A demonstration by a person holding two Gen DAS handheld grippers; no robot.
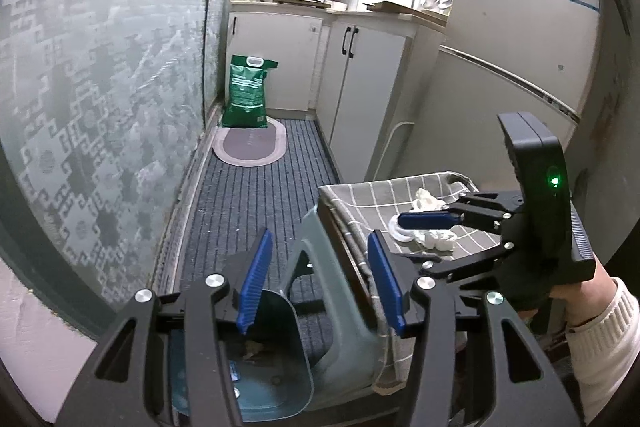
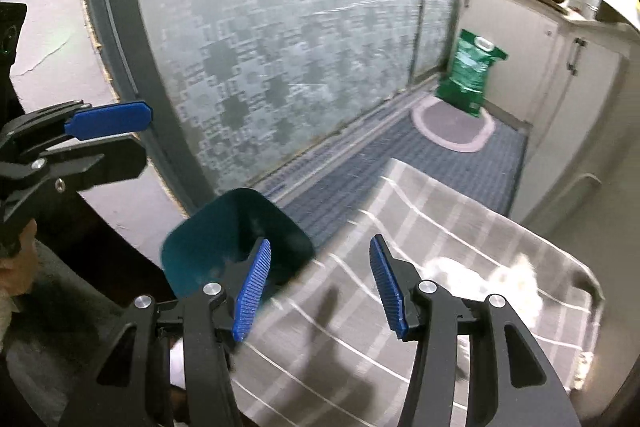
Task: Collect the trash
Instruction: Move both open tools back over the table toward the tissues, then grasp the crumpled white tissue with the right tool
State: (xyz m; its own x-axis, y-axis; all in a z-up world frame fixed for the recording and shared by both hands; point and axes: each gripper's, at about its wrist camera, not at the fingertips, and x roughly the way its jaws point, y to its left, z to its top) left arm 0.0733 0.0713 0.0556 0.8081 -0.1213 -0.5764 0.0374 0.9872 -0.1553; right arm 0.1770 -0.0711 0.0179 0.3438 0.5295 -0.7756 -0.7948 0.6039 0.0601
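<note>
Task looks barely started, as far as these frames show: the crumpled white tissue wads (image 1: pixel 434 223) lie uncollected on the grey checked cloth (image 1: pixel 384 195) covering a stool or small seat, right of centre in the left wrist view and at lower right, blurred, in the right wrist view (image 2: pixel 492 279). A small white ring-shaped piece (image 1: pixel 402 231) (maybe a lid or tape ring, too small to tell) sits touching the wads. The dark teal plastic bin (image 1: pixel 280 355) stands on the floor just beside the stool, bottom centre; some brownish scrap is already inside, so perhaps one item is done. The left gripper (image 1: pixel 320 283) hangs above bin and stool edge, blue pads wide apart, nothing between them. The right gripper (image 2: pixel 320 291) is also spread wide and empty; in the left view its upper blue finger (image 1: pixel 428 219) hovers right over the tissue, contact unclear. Left to do, by my read: close on the wads, carry them over, drop in bin. Tissue looks soft, light, loosely bunched in two or three lumps, so it may come apart when pinched.
</note>
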